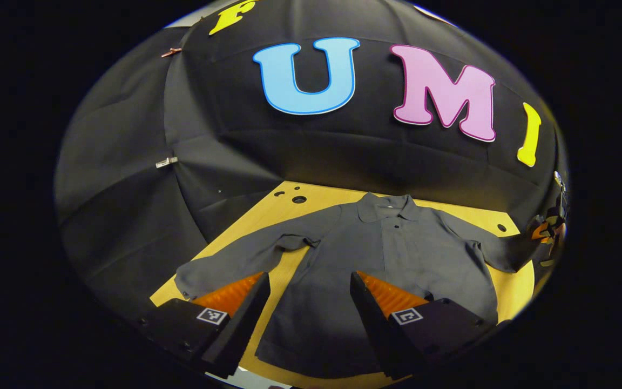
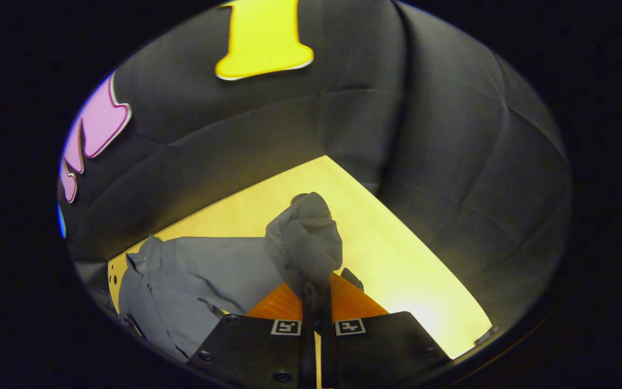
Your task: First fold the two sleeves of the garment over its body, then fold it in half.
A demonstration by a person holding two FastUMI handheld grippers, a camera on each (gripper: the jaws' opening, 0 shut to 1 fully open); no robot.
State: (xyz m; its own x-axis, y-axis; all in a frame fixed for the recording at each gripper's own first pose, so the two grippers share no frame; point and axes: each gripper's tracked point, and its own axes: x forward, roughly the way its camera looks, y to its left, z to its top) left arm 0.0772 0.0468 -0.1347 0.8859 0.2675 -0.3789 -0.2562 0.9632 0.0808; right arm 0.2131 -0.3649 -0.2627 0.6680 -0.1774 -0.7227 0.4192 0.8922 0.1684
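Garment [image 1: 376,254] first: a grey collared shirt lies spread flat, front up, on the yellow surface [image 1: 516,281], collar toward the booth wall at 12 o'clock in the left gripper view and hem nearest the camera. One sleeve [image 1: 235,259] stretches out toward 9 o'clock; the other runs toward 3 o'clock, where its far end looks lifted near the other gripper at the picture's edge.

The cloth looks thin, light and limp, so it will likely drape and crease wherever it hangs, and slide a little on the smooth surface (a slow, low carry should keep the body from dragging along). The cuff end seems the sensible place to take each sleeve; for the final fold, the hem corners or shoulders.

The left tongs [image 1: 310,294] stand spread wide, hovering above the lower body of the shirt and holding nothing, with the 9 o'clock sleeve just beyond the left finger. In the right gripper view, the right tongs [image 2: 316,294] are pressed together on a bunched sleeve end [image 2: 305,243], which rises in a wad straight ahead at 12 o'clock, while the shirt body lies off toward 9 o'clock.
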